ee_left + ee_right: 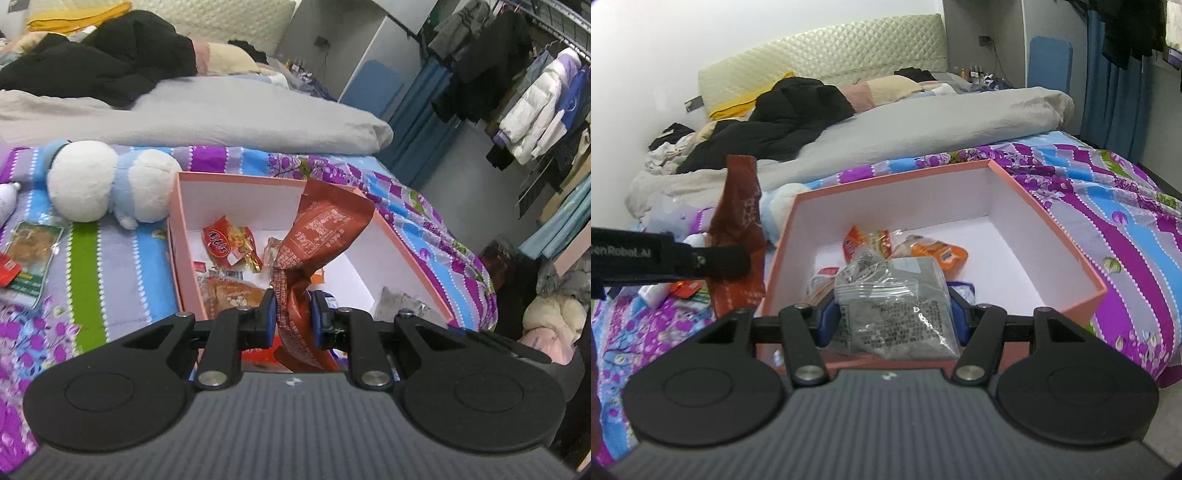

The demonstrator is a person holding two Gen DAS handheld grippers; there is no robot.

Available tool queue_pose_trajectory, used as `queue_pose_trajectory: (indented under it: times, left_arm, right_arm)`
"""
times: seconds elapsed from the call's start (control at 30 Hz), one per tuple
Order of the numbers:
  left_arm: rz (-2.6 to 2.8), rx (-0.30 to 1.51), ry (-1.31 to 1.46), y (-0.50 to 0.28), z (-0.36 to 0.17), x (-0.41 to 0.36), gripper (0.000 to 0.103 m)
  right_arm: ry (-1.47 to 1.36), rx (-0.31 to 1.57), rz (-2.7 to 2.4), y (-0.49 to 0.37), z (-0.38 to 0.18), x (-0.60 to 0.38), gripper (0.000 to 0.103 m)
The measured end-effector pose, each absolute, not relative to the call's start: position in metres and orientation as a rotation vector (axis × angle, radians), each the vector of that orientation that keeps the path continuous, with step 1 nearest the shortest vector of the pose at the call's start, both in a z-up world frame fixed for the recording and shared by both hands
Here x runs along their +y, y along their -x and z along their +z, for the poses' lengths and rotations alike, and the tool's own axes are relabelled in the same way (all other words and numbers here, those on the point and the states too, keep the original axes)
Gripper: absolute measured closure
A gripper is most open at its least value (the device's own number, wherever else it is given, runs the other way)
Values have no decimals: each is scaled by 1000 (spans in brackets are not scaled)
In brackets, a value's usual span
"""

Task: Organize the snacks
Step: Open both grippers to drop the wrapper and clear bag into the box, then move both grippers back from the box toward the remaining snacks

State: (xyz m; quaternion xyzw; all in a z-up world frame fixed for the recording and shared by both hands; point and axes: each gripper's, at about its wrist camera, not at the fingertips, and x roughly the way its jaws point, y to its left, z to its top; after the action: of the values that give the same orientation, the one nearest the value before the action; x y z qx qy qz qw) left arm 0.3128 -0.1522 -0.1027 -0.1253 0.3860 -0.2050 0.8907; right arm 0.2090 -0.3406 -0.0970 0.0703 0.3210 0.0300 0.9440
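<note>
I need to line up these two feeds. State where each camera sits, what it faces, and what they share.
Left wrist: rides the left gripper, facing the pink box across the bed; its jaws pinch a brown packet.
Right wrist: rides the right gripper, facing the box from its near rim; jaws clamp a grey packet.
Shared: the box and brown packet.

The brown snack packet (pixel 314 236) hides part of the pink box (pixel 173 236) floor. The grey packet's (pixel 897 306) print is too small to read. The green packet (pixel 31 258) is partly cut off.
</note>
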Motion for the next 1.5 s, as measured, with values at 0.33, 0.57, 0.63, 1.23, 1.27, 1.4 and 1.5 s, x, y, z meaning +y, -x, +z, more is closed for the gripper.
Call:
queue_pose_trajectory:
  times: [0.33, 0.57, 0.63, 1.23, 1.27, 1.4, 1.5]
  left_arm:
    - [-428, 898, 222, -382, -140, -180, 81]
    - [-437, 945, 205, -403, -159, -188, 79]
    - [-422, 955, 209, -407, -160, -187, 76]
    - [-418, 821, 226, -328, -93, -154, 56]
    - [-416, 812, 223, -321, -89, -151, 56]
    - [-409, 777, 220, -287, -73, -138, 56]
    - [-400, 753, 217, -261, -64, -129, 56]
  right_arm:
    - [-161, 723, 61, -260, -124, -357, 41]
    - [-195, 783, 50, -287, -148, -369, 39]
    - [-211, 792, 32, -290, -152, -372, 35]
    - [-216, 706, 56, -239, -114, -357, 25]
    - [-216, 698, 59, -234, -110, -355, 25]
    - [-210, 665, 78, -211, -96, -346, 25]
    - [-213, 644, 92, -193, -88, -339, 25]
